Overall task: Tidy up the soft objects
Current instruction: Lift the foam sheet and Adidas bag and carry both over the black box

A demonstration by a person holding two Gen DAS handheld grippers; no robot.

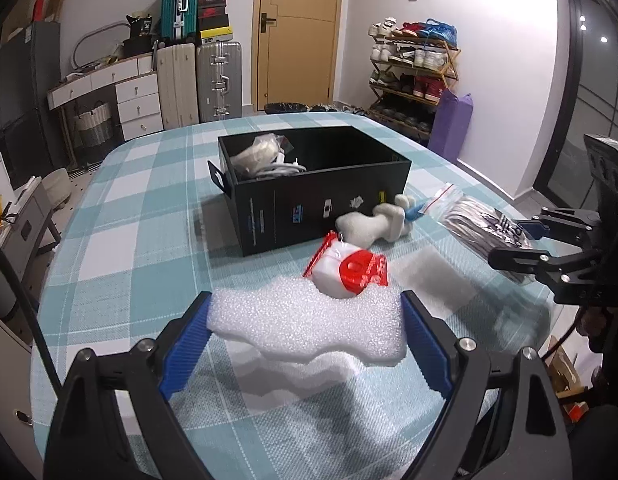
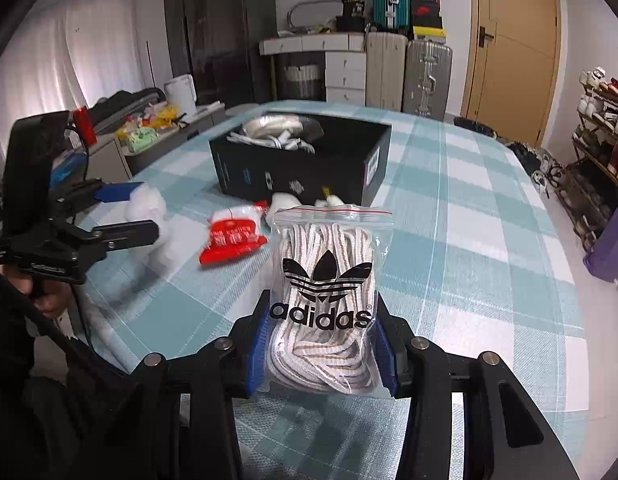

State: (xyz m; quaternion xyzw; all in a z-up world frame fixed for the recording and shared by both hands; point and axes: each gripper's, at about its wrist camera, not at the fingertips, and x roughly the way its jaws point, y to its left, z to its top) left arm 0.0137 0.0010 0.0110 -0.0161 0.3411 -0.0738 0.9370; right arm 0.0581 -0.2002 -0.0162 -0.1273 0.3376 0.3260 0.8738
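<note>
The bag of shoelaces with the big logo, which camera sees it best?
The right wrist view. The bag of shoelaces fills the middle there, held between the right gripper pads, logo and laces clear. In the left wrist view the same bag sits small at the right edge, partly hidden behind that gripper.

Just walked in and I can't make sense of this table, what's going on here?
A person is tidying soft things into the open black box on the checked tablecloth. The left claw grips a white foam sheet, lifted off the cloth. The right claw is clamped on a clear zip bag of striped laces. A red and white packet and a white plush toy lie beside the box.
</note>
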